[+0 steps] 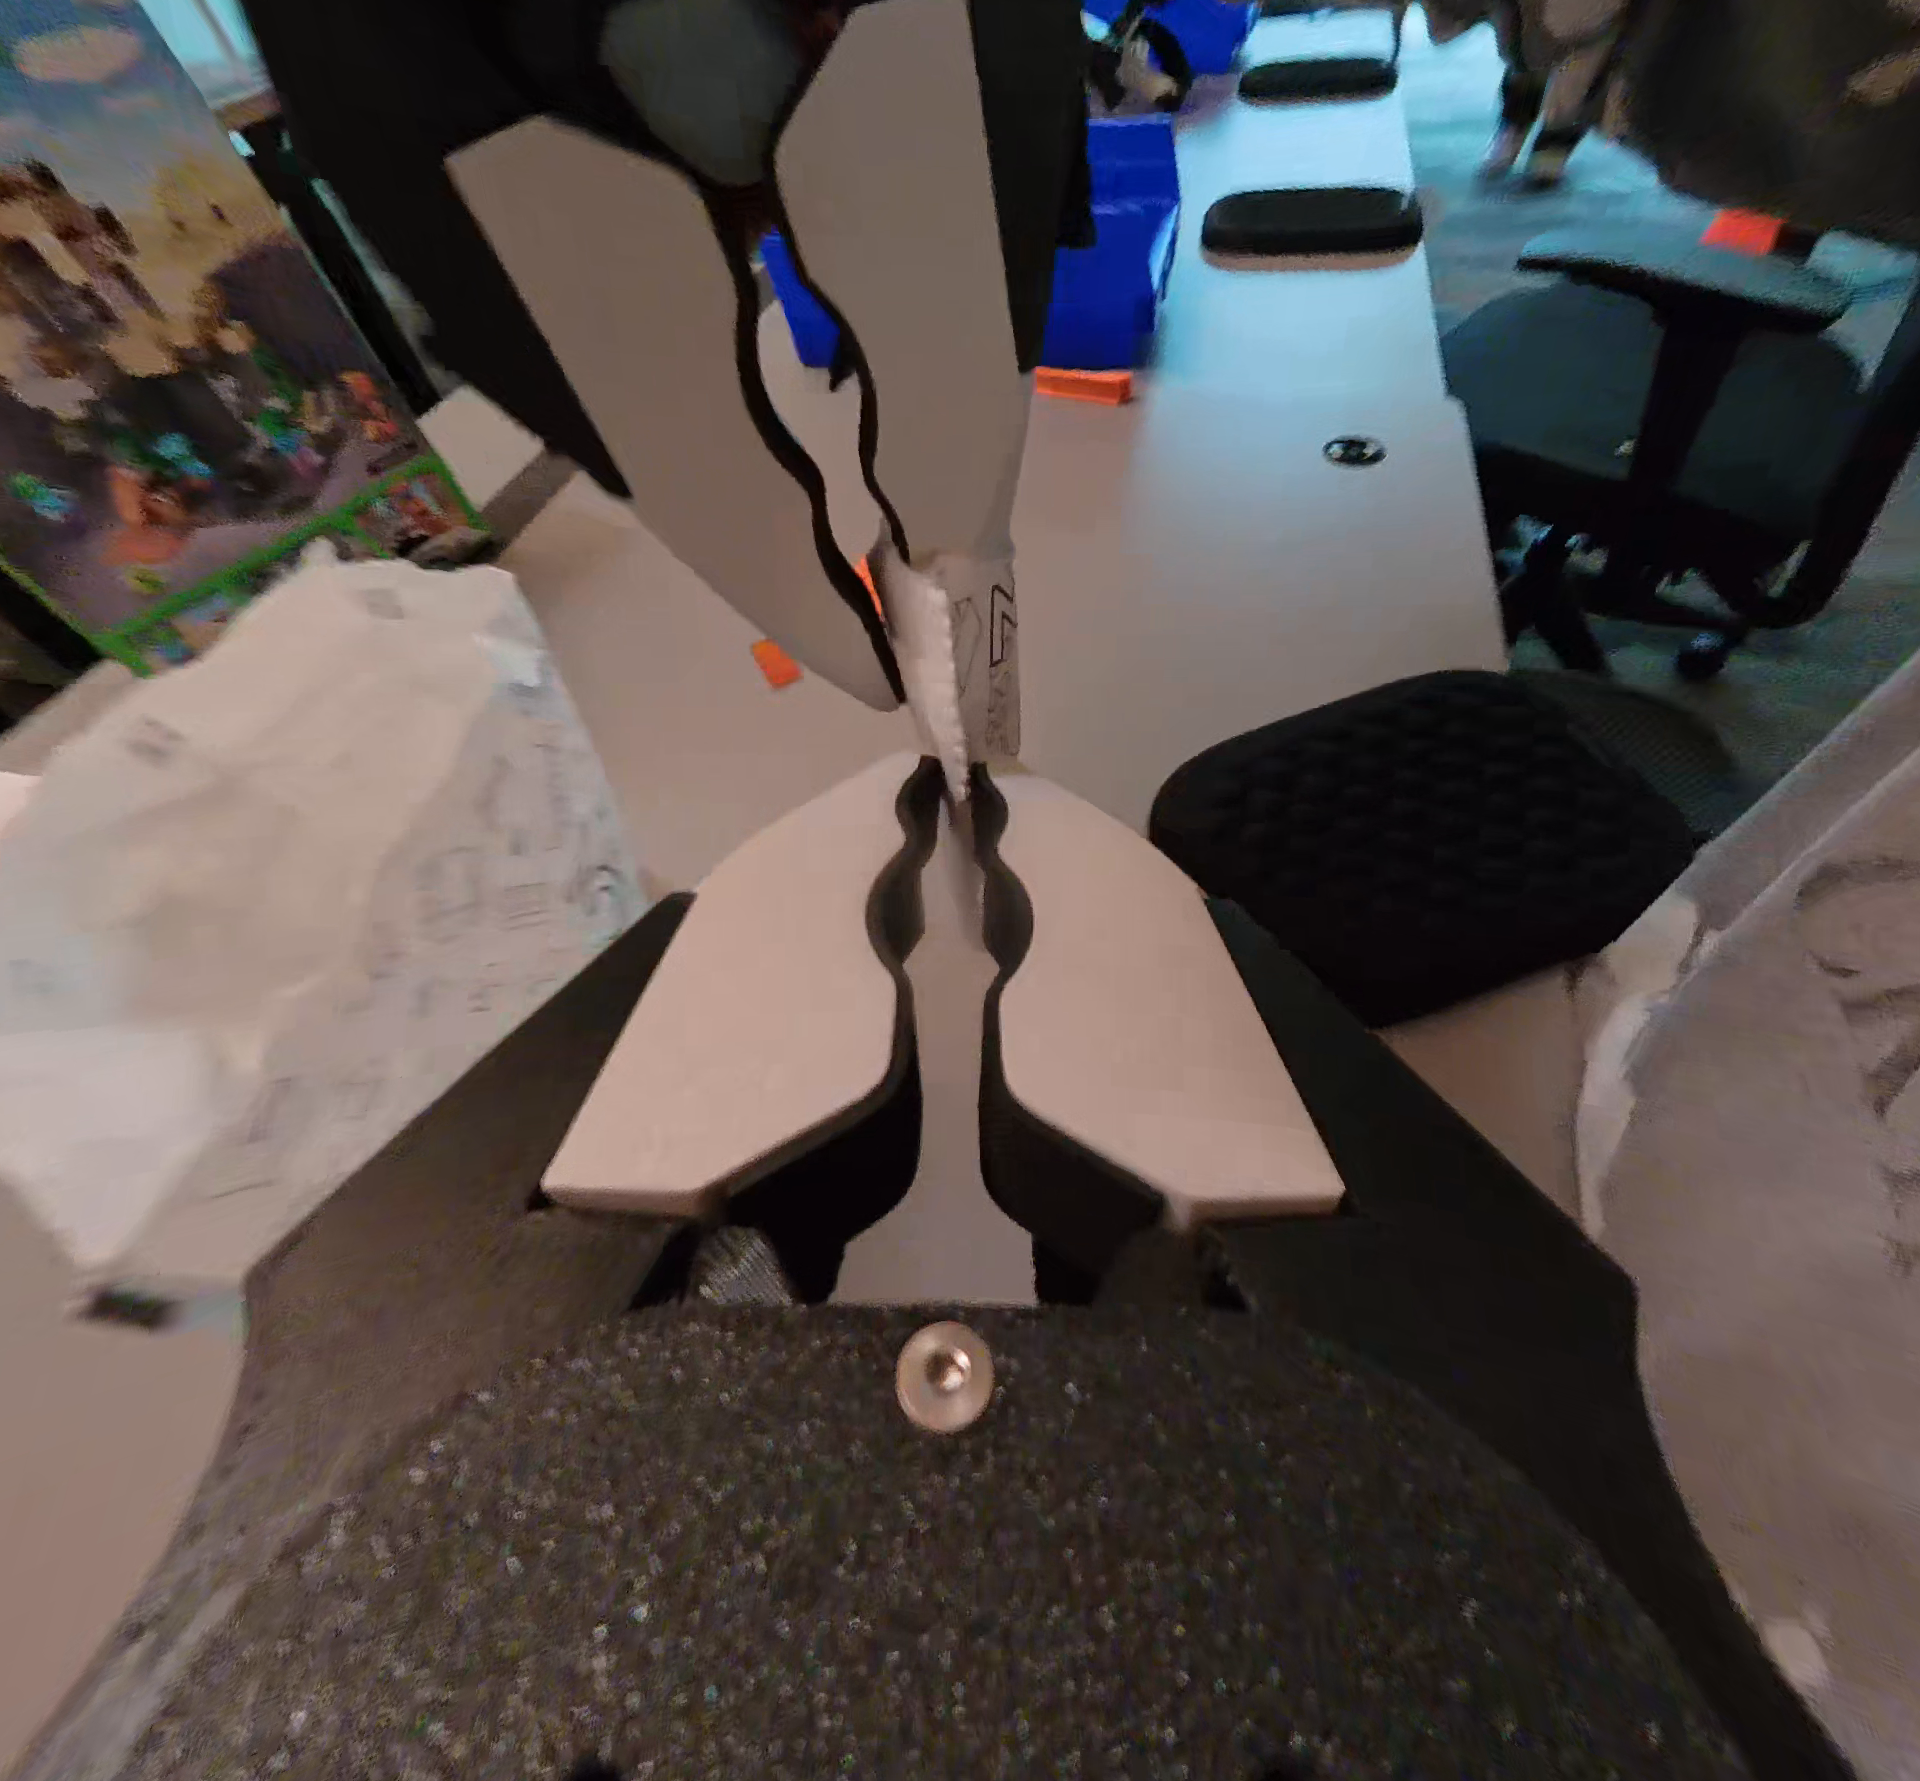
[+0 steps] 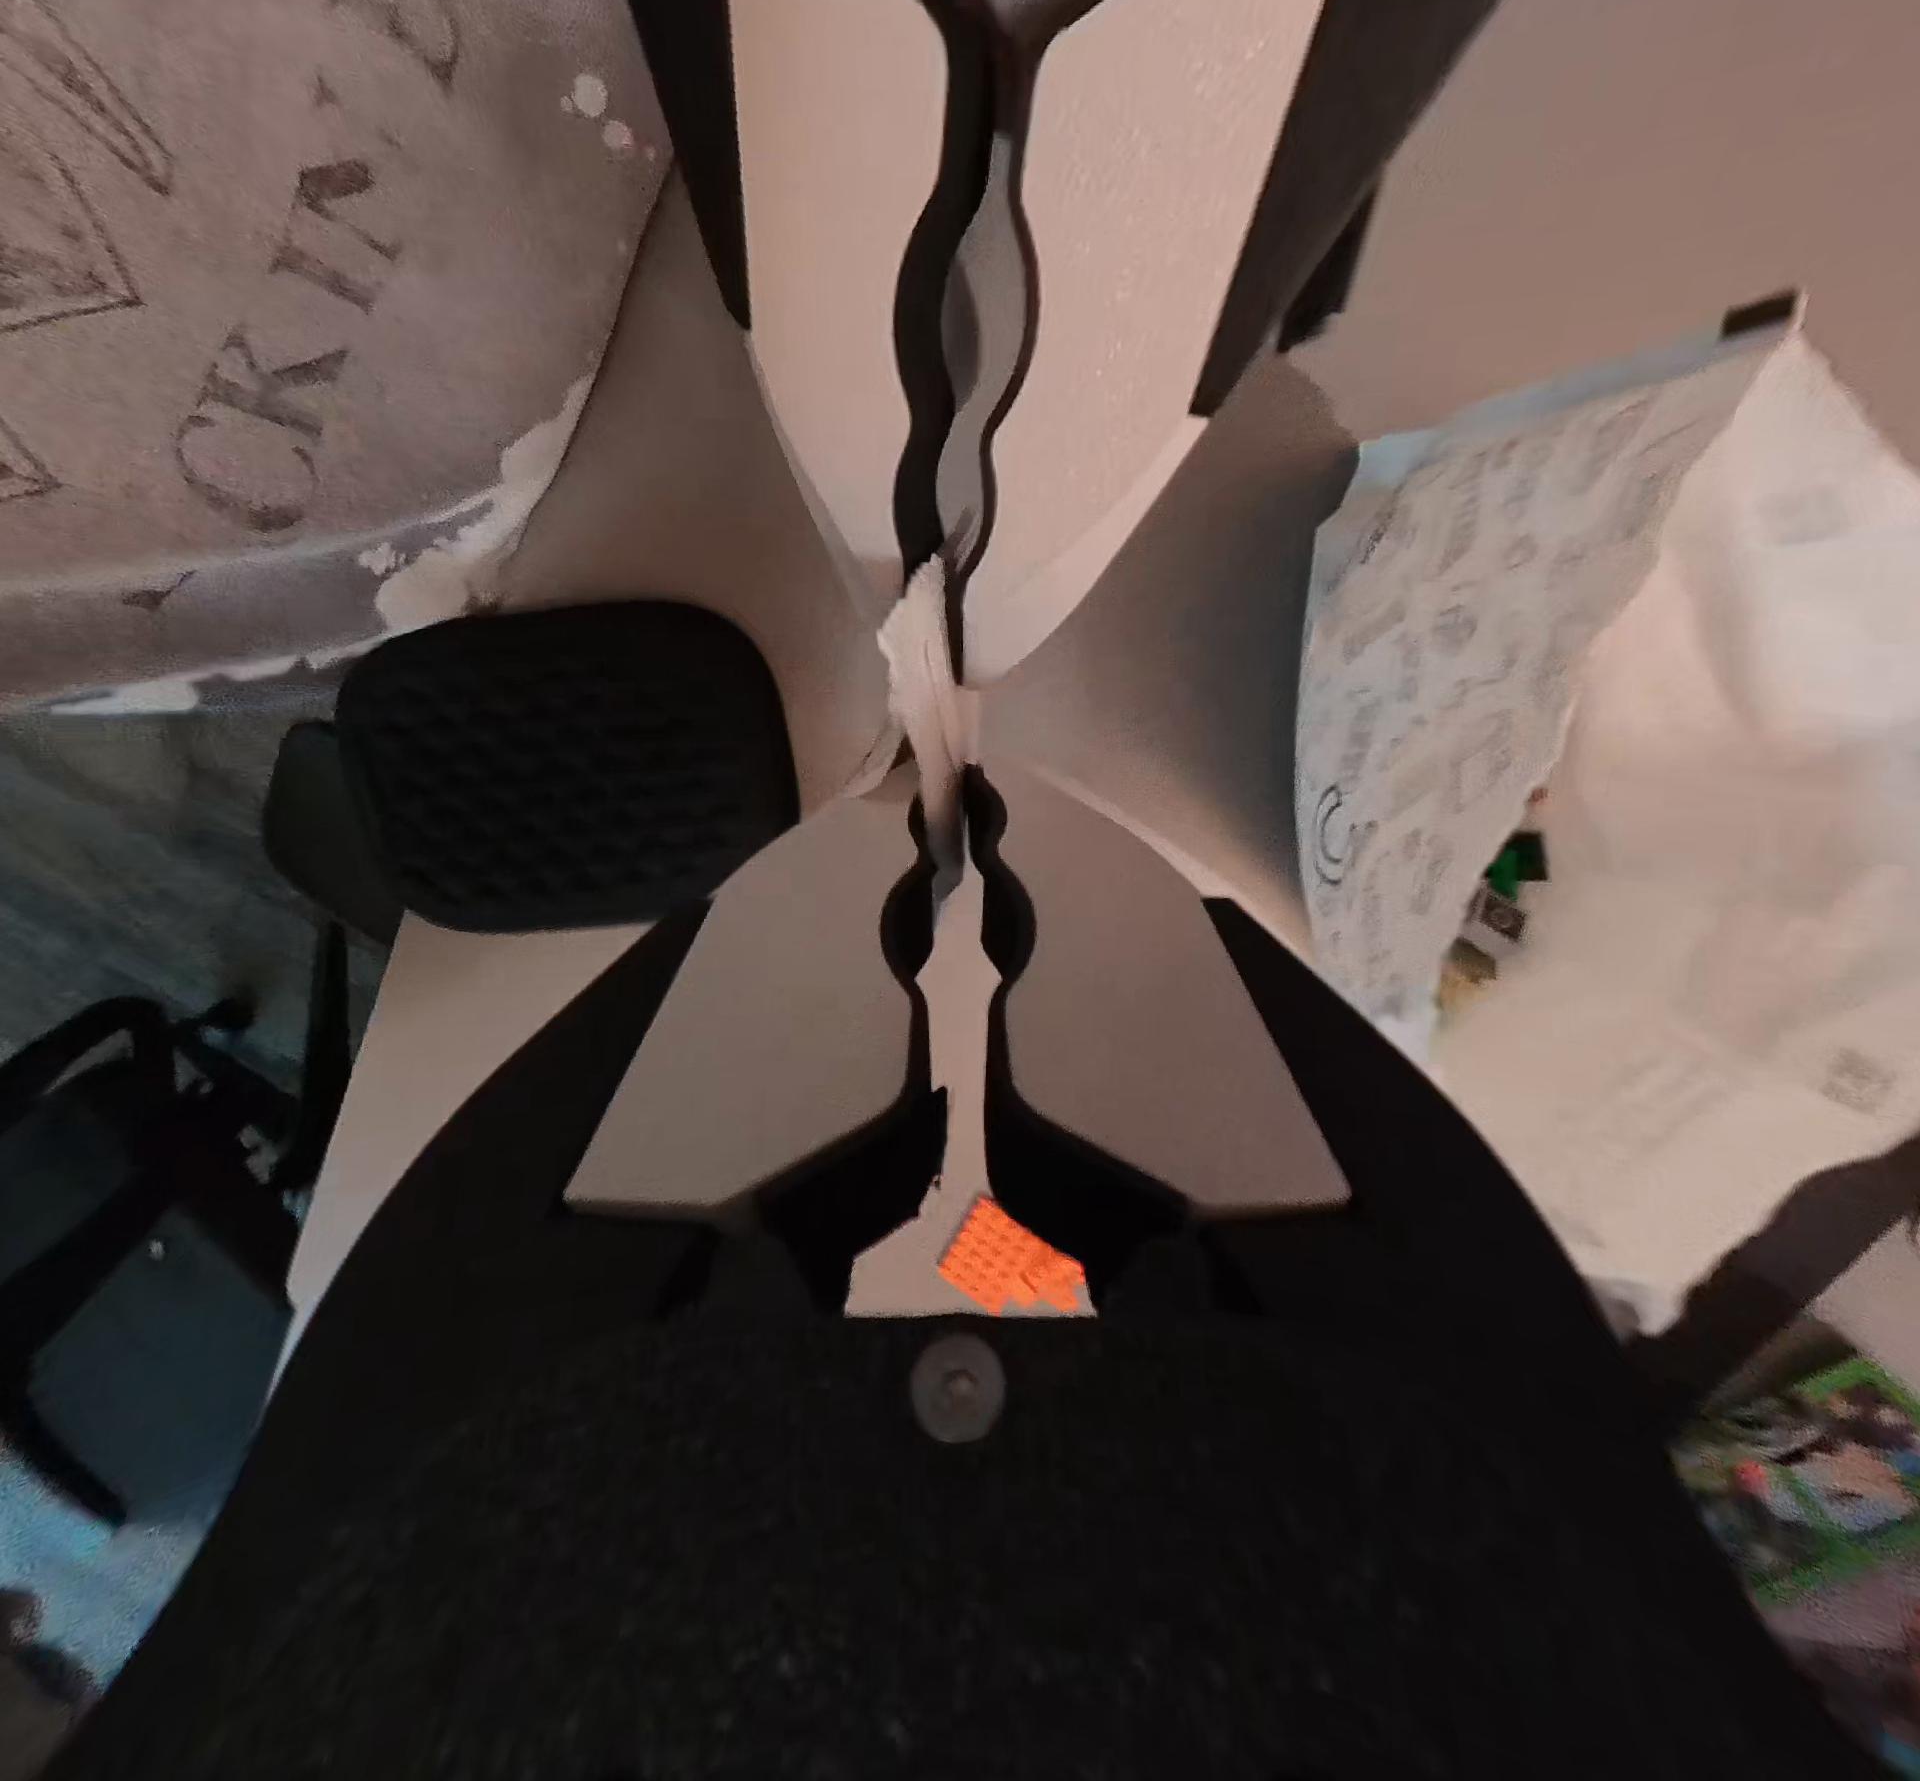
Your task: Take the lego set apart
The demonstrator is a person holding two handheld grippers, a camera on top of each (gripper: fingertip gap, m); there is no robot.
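- Two grippers, left gripper (image 1: 961, 791) & right gripper (image 2: 961, 781), meet tip-to-tip at frame centre, both pinching one white paper bag strip (image 1: 940, 661).
- Step, prob.: tearing a parts bag open; next needs opposite pulls, grip kept tight.

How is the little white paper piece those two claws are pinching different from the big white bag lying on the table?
The small paper piece is off the table, pinched by the left gripper and right gripper; the big bag lies on it, untouched. The small paper piece is a narrow strip; the big bag is wide and crumpled. Both are white paper with grey print.
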